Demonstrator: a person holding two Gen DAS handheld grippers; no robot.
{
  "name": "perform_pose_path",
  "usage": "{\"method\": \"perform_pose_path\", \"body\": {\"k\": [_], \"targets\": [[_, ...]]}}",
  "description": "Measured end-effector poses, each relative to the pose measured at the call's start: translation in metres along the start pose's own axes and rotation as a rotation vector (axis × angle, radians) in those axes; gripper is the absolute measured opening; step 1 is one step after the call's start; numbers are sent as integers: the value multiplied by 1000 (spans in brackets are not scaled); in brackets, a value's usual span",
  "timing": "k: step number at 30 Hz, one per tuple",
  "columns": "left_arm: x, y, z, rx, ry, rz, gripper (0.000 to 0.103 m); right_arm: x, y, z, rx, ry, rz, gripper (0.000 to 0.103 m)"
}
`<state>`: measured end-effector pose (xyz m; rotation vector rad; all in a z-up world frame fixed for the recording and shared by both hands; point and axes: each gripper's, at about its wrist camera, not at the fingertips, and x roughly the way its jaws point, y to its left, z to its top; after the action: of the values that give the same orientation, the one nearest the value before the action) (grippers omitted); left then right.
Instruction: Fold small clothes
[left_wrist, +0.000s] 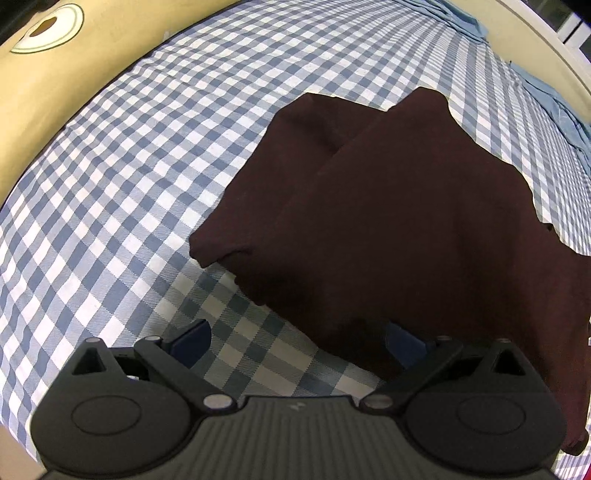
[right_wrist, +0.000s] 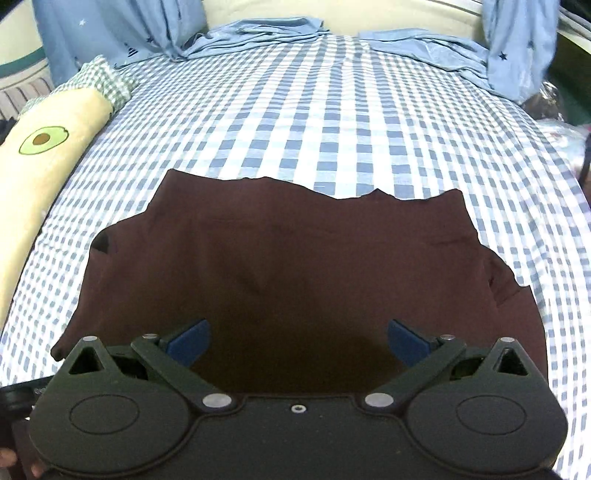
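One big bed sheet (right_wrist: 314, 122) with blue and white checks lies under both grippers and reaches far ahead of them. On it lies a dark red piece of clothing (right_wrist: 295, 266), spread out mostly flat.

From the right gripper (right_wrist: 299, 341), the dark cloth is right in front and below. It fills the space between the two blue fingertips (right_wrist: 190, 341) and runs out to both sides and forward. The jaws are spread wide apart and nothing is pinched between them. I cannot tell if the tips touch the cloth.

From the left gripper (left_wrist: 299, 341), the same dark clothing (left_wrist: 406, 221) lies ahead and off to the right. Its near edge reaches the right blue fingertip (left_wrist: 406, 341) and covers part of it. The left fingertip is over bare checked sheet (left_wrist: 129, 184). These jaws are also spread wide, with nothing held.

Far ahead of the right gripper, blue fabric (right_wrist: 258, 35) with little stars is bunched up at the far end of the bed. Ahead and to the left lies a long yellow pillow (right_wrist: 48, 162) with an avocado picture (right_wrist: 42, 140) on it. In the left wrist view the same yellow pillow (left_wrist: 55, 85) curves along the far left.
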<state>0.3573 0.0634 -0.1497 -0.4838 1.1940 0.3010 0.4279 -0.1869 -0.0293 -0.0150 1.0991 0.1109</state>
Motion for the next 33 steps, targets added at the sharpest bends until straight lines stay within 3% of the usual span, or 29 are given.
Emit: {"method": "perform_pose_path", "body": {"k": [14, 24, 27, 33], "targets": [[-10, -4, -14, 10, 0, -8, 102, -11, 1, -18, -36, 7, -18, 103], [-43, -15, -17, 7, -13, 48, 102, -3, -4, -21, -53, 25, 19, 103], [-53, -18, -16, 17, -36, 61, 102, 4, -2, -23, -104, 51, 28, 103], [-59, -20, -17, 39, -53, 97, 102, 23, -1, -34, -228, 88, -34, 103]]}}
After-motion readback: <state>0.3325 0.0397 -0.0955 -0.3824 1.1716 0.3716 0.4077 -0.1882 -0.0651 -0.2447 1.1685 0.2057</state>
